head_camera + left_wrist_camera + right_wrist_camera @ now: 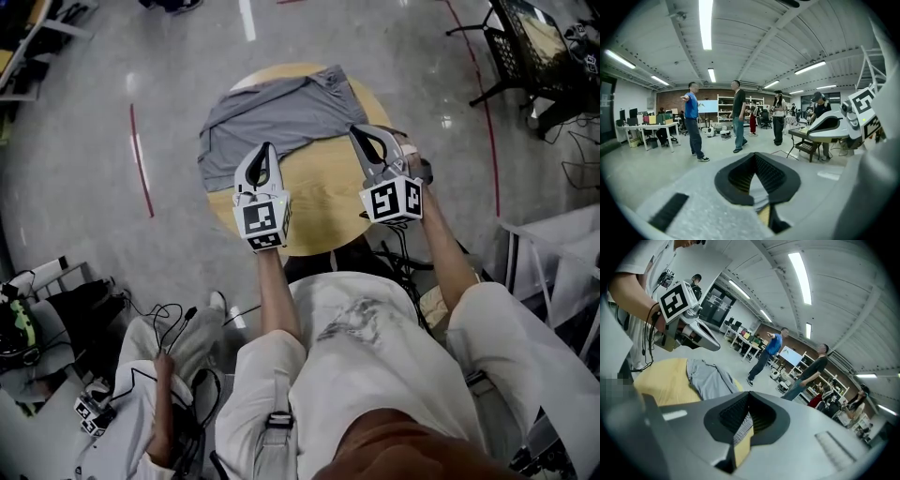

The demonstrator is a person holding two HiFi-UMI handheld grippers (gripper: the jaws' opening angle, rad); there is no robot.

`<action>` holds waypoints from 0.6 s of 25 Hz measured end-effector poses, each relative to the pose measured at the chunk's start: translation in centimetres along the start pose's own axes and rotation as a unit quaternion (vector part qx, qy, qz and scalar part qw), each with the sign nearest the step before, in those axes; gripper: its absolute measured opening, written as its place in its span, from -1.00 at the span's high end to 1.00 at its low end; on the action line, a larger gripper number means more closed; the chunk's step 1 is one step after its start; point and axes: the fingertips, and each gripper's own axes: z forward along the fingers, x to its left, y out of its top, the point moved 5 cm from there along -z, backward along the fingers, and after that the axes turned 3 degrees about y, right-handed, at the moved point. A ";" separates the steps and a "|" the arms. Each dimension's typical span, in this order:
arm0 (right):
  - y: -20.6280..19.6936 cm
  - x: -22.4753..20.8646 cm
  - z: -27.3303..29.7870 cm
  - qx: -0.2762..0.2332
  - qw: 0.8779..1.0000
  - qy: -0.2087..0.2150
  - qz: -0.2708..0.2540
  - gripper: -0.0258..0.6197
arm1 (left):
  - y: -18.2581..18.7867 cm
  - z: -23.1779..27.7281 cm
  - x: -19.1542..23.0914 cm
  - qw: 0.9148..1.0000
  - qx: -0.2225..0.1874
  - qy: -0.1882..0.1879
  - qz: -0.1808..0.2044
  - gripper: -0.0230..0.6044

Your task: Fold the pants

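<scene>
Jaws on the left gripper (267,150) are pressed together with no cloth between them. The right gripper (359,131) is likewise closed and empty. Both hover over the round surface (323,206), probably poised for a grasp. The pants (281,114) lie toward twelve o'clock, spilling over the rim at nine. Nothing blocks them. A seated person (155,375) is at seven o'clock and a black rack (525,47) at two.

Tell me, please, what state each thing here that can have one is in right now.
Pants: not held, spread on the table, overhanging its left edge.
Left gripper: shut, empty, over the pants' near edge.
Right gripper: shut, empty, over the pants' right corner.
</scene>
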 end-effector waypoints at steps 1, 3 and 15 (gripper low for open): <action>0.1 0.1 -0.3 0.002 1.000 -0.001 0.006 0.89 | 0.1 -0.1 -0.4 1.000 -0.001 -0.006 -0.001 0.90; 0.2 0.5 -0.8 0.005 1.000 -0.005 0.020 0.89 | 0.5 -0.3 -1.0 1.000 -0.003 -0.020 0.001 0.90; 1.2 3.7 -2.5 0.063 0.995 -0.050 0.060 0.89 | 0.5 -1.5 -2.3 0.994 -0.017 -0.106 0.003 0.90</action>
